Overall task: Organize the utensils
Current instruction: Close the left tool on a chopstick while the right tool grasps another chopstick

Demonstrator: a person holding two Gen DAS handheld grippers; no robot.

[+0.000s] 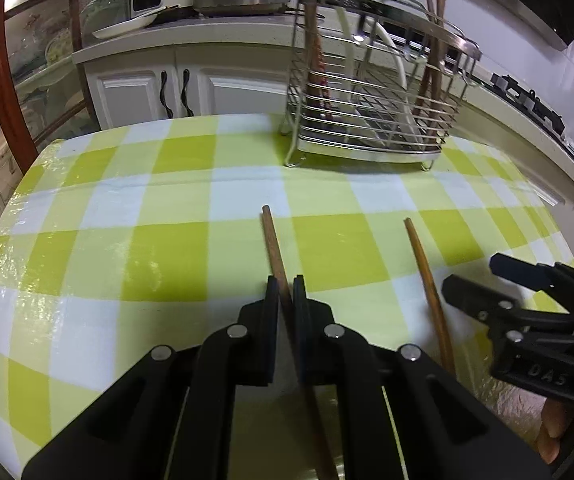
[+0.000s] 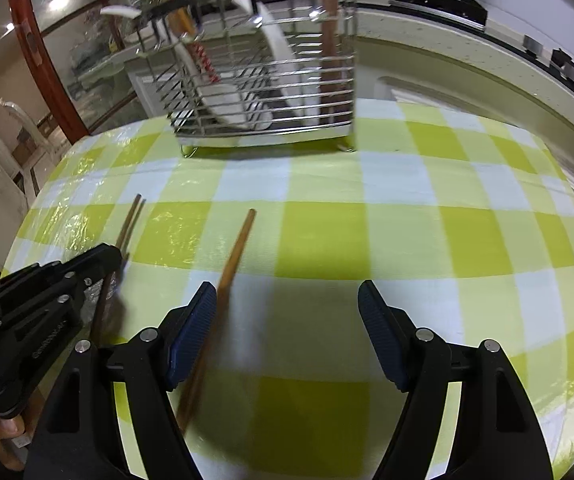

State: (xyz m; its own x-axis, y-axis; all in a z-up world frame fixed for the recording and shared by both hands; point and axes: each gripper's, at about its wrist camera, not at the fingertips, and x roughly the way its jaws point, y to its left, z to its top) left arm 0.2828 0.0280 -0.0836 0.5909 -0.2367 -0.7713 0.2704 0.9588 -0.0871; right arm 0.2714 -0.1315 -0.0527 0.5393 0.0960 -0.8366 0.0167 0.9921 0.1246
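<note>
Left wrist view, lower centre: the black left gripper (image 1: 285,294) has its two pads pressed against a dark brown wooden chopstick (image 1: 274,242), which runs between them and points up the frame toward the centre. To the right of it, a lighter amber wooden chopstick (image 1: 427,276) lies flat on the green-and-white checked tablecloth (image 1: 127,208), near the first stick but not touching it. At the lower right edge, the black right gripper (image 1: 475,278) sits just beside the amber chopstick, fingers parted. In the upper centre-right, a stainless steel wire utensil caddy (image 1: 375,120) stands on the cloth, well apart from both chopsticks; it holds white plates and several upright wooden sticks.

Right wrist view, lower left: the left gripper (image 2: 107,258) is clamped on the dark brown chopstick (image 2: 131,220), whose tip is motion-blurred into a double outline. In the lower centre, the amber chopstick (image 2: 235,256) lies on the tablecloth (image 2: 407,216), touching or just beside the left-hand blue ribbed pad (image 2: 191,332) of the right gripper (image 2: 287,292). The right gripper's jaws stand wide apart and grip nothing. At the top centre, the wire caddy (image 2: 263,92) stands on the cloth with white plates and upright sticks inside.
</note>
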